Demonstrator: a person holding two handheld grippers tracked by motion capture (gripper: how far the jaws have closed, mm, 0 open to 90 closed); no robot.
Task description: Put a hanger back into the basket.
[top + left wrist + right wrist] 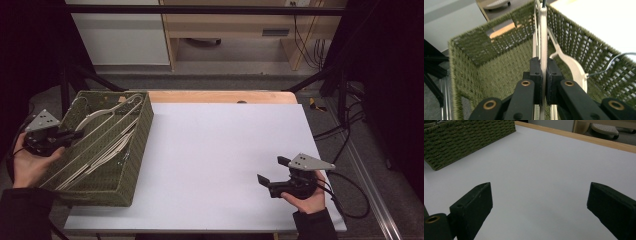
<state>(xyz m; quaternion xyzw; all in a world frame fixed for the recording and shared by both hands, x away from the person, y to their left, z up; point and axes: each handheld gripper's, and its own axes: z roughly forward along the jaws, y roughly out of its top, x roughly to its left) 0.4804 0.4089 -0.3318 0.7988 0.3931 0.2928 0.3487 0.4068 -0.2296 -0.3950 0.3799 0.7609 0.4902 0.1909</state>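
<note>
You are working at a white rectangular tabletop (225, 160) whose far edge shows a light wooden strip (220, 96). Beyond it you face a grey floor (210, 80), a white cabinet panel (120, 35) on the left and a pale wooden shelf unit (240, 25) beside it, with black cables (312, 47) hanging at its right end. A black metal frame bar (200, 9) crosses overhead, and both sides fall into darkness. More black cables (345, 125) trail on the floor at your right.

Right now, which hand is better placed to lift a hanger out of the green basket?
The left. The left gripper is shut on a cream hanger inside the woven basket. The right gripper sits open over the bare white table, well away from the basket.
</note>
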